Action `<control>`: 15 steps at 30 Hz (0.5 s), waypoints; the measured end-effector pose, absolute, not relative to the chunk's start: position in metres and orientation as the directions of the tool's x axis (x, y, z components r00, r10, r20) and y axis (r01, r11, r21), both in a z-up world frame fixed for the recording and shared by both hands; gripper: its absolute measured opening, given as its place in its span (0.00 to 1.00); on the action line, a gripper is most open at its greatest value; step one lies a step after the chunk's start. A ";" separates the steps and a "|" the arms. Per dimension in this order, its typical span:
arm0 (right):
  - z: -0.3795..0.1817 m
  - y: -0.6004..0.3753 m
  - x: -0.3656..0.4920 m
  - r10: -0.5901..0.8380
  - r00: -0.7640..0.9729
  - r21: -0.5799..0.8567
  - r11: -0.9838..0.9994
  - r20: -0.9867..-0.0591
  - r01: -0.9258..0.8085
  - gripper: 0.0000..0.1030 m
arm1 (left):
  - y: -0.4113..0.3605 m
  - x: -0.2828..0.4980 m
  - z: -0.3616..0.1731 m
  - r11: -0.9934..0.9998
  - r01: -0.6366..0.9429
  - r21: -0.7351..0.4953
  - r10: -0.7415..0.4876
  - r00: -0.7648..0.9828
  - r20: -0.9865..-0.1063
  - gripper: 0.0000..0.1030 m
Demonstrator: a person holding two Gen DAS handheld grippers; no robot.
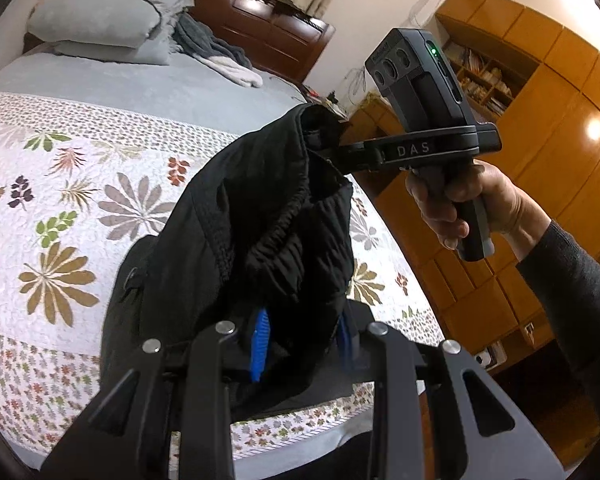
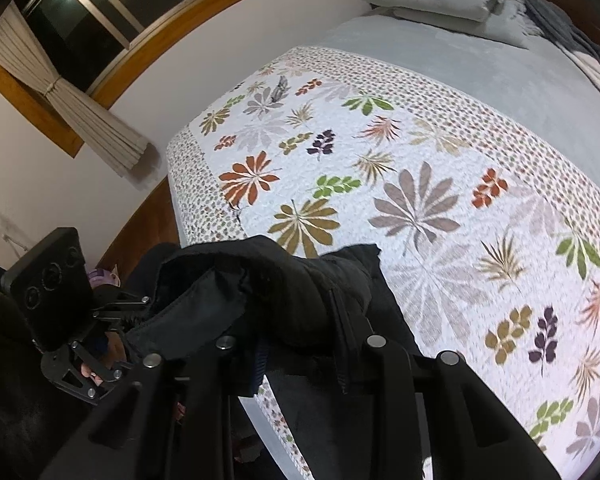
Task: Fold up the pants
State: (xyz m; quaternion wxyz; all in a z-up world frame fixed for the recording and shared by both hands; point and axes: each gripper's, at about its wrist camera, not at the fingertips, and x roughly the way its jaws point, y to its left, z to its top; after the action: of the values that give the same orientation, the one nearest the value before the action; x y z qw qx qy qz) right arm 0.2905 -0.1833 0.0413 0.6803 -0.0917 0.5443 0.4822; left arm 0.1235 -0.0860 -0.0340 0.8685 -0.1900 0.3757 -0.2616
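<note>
Black pants [image 1: 260, 208] hang bunched above the floral quilt [image 1: 60, 200], held by both grippers. In the left wrist view my left gripper [image 1: 304, 340] is shut on the cloth, which fills the gap between its blue pads [image 1: 260, 340]. My right gripper [image 1: 326, 148], in a person's hand [image 1: 460, 200], pinches the elastic waistband's upper end. In the right wrist view the pants [image 2: 260, 288] drape over my right gripper [image 2: 300, 356], which is shut on the fabric. The left gripper [image 2: 136, 312] holds the other end at the left. The legs are hidden in the folds.
Grey pillows [image 1: 100, 20] and a grey blanket [image 1: 216, 48] lie at the head of the bed. Wooden wardrobes [image 1: 540, 120] stand to the right. A window [image 2: 100, 20] with a tied curtain [image 2: 92, 120] is on the far wall. The quilt [image 2: 420, 200] spreads flat beyond the pants.
</note>
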 end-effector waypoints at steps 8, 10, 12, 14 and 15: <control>0.020 -0.228 0.288 0.578 -0.042 0.423 0.543 -0.815 -0.726 0.27 | -0.126 0.130 -0.050 0.801 0.345 -0.489 -0.596 0.533 -0.600 0.26; 0.013 -0.239 0.287 0.582 -0.039 0.428 0.548 -0.812 -0.719 0.27 | -0.136 0.132 -0.056 0.804 0.353 -0.479 -0.594 0.518 -0.616 0.26; 0.005 -0.250 0.287 0.586 -0.038 0.433 0.553 -0.810 -0.712 0.27 | -0.146 0.133 -0.062 0.806 0.358 -0.470 -0.591 0.503 -0.631 0.26; -0.002 -0.262 0.286 0.596 -0.037 0.446 0.557 -0.802 -0.701 0.27 | -0.154 0.134 -0.067 0.809 0.364 -0.462 -0.588 0.491 -0.644 0.26; -0.006 -0.267 0.285 0.600 -0.037 0.452 0.558 -0.799 -0.696 0.27 | -0.160 0.135 -0.070 0.813 0.370 -0.450 -0.582 0.485 -0.653 0.26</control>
State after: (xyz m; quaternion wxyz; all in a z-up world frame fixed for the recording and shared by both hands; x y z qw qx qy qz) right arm 0.2853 -0.2670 -0.0060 0.6926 -0.0437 0.5473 0.4679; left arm 0.1349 -0.1604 -0.0697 0.8525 -0.1251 0.4240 -0.2790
